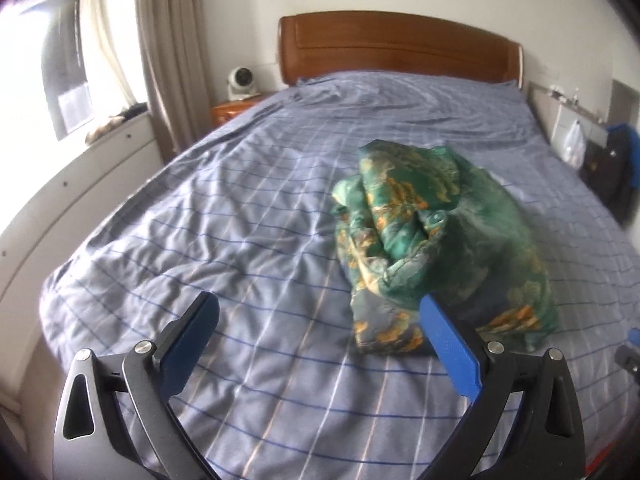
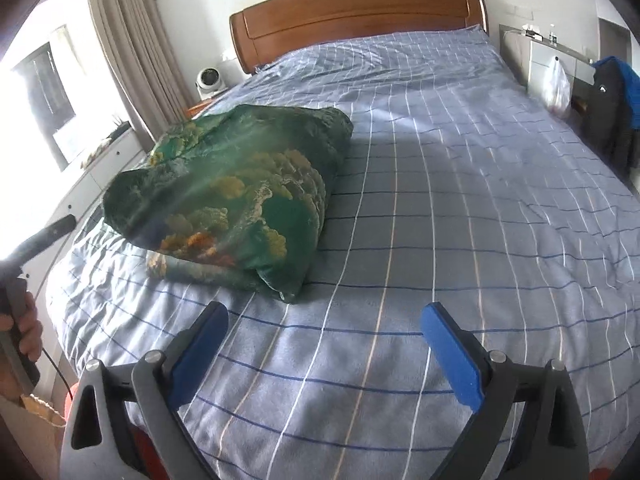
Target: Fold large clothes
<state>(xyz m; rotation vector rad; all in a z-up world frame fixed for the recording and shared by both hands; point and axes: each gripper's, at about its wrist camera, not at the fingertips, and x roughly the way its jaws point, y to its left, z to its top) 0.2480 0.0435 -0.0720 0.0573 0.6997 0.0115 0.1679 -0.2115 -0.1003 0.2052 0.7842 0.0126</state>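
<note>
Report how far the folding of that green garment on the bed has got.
Looks done: the green patterned garment lies on the checked bedspread as a compact, layered bundle, though lumpy rather than flat. In hand: nothing. The left tongs and right tongs are both open and empty, clear of the cloth. Left: perhaps smoothing or squaring the bundle; no other clothes are visible to fold.

The garment (image 2: 232, 188) is dark green with orange and yellow cloud-like prints. The bed cover (image 2: 460, 208) is grey-blue with white and dark blue checks. The headboard (image 2: 360, 12) is brown, the curtain (image 2: 128, 52) beige.
</note>
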